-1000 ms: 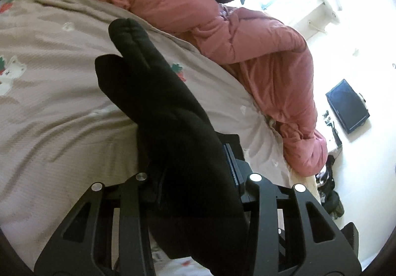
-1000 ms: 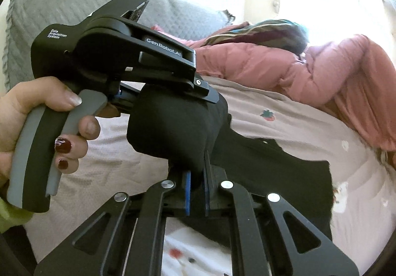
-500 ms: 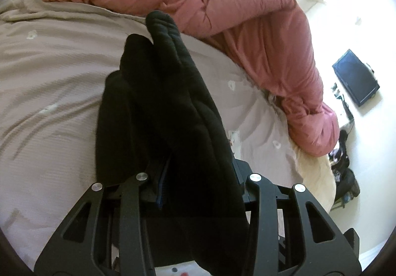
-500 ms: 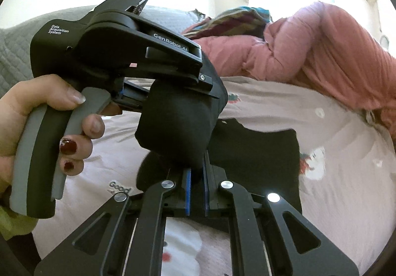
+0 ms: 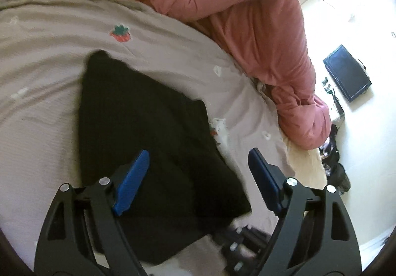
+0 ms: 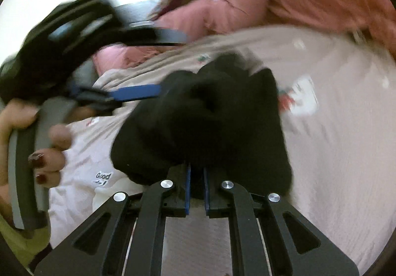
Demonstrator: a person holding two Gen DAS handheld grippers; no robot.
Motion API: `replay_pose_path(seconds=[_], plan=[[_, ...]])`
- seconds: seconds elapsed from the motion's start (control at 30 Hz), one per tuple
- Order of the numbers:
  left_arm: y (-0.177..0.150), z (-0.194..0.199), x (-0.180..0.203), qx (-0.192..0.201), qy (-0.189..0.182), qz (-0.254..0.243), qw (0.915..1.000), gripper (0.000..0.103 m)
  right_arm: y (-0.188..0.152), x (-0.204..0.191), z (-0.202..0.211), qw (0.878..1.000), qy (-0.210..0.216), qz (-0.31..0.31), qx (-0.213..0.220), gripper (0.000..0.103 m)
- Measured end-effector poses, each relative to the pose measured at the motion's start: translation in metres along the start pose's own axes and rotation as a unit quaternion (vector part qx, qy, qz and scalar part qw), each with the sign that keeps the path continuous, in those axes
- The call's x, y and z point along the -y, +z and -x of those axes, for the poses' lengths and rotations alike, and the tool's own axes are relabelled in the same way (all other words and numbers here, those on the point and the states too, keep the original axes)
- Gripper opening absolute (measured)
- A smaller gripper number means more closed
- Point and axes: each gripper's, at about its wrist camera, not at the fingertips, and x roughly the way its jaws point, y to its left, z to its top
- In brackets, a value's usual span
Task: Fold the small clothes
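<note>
A black garment (image 5: 148, 115) lies folded on the beige printed sheet (image 5: 49, 40). My left gripper (image 5: 198, 152) hovers over its near part, its jaws opening wide. The blue pads (image 5: 133, 177) touch nothing, and the cloth lies below them. In the right wrist view my right gripper (image 6: 196, 169) is shut on a bunched edge of the black garment (image 6: 210, 115), which bulges up in front of the fingers. A hand (image 6: 49, 147) holds the left gripper's grey handle at the left, and one blue pad (image 6: 138, 91) reaches toward the cloth. That view is blurred.
A pink duvet (image 5: 247, 16) is heaped along the far side and right of the bed. Beyond the bed's right edge lie a pale floor, a dark flat screen (image 5: 346, 73) and dark clutter (image 5: 334, 167). Printed strawberries dot the sheet.
The left gripper let go of the black garment and its jaws spread; the cloth now lies flat on the bed. The right gripper rolled and shifted with its bunch of cloth.
</note>
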Motion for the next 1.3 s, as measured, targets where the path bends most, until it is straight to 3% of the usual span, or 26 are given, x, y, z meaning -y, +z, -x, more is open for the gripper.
replay_pose_path(seconds=[0.13, 0.27, 0.3, 0.37, 0.53, 0.77, 0.87, 0.9, 0.93, 1.03, 1.2, 1.3], plan=[[-0.010, 0.012, -0.023, 0.009, 0.068, -0.013, 0.9976, 0.073, -0.008, 0.032, 0.000, 0.995, 0.037, -0.087, -0.023, 0.021], [-0.027, 0.008, -0.045, -0.006, 0.113, -0.019, 0.9934, 0.073, -0.013, 0.041, 0.009, 0.992, 0.058, -0.114, -0.025, 0.028], [-0.032, 0.006, -0.049, -0.009, 0.115, -0.020, 0.9932, 0.073, -0.013, 0.041, 0.014, 0.992, 0.059, -0.112, -0.023, 0.031], [-0.037, 0.007, -0.054, -0.003, 0.109, -0.018, 0.9939, 0.073, -0.008, 0.041, 0.023, 0.992, 0.055, -0.109, -0.013, 0.049], [-0.040, 0.011, -0.050, 0.002, 0.118, -0.042, 0.9922, 0.073, 0.021, 0.041, 0.038, 0.995, 0.044, -0.086, 0.013, 0.060], [-0.046, 0.009, -0.036, 0.003, 0.139, -0.085, 0.9866, 0.073, 0.076, 0.052, -0.020, 0.995, 0.019, -0.089, -0.040, 0.067], [-0.046, 0.009, -0.035, 0.002, 0.140, -0.089, 0.9862, 0.073, 0.088, 0.056, -0.041, 0.994, 0.000, -0.095, -0.048, 0.067], [-0.046, 0.010, -0.035, 0.001, 0.140, -0.089, 0.9862, 0.073, 0.091, 0.056, -0.046, 0.994, -0.003, -0.094, -0.049, 0.063], [-0.046, 0.009, -0.035, 0.001, 0.140, -0.089, 0.9862, 0.073, 0.093, 0.055, -0.049, 0.994, -0.016, -0.093, -0.050, 0.053], [-0.047, 0.010, -0.035, 0.002, 0.139, -0.093, 0.9859, 0.074, 0.100, 0.044, -0.048, 0.997, -0.019, -0.069, -0.034, 0.049], [-0.048, 0.010, -0.035, 0.002, 0.139, -0.093, 0.9858, 0.074, 0.096, 0.037, -0.078, 0.995, -0.037, -0.030, -0.090, 0.049], [-0.049, 0.011, -0.034, 0.002, 0.141, -0.097, 0.9852, 0.074, 0.090, 0.039, -0.086, 0.995, -0.026, -0.028, -0.092, 0.031]])
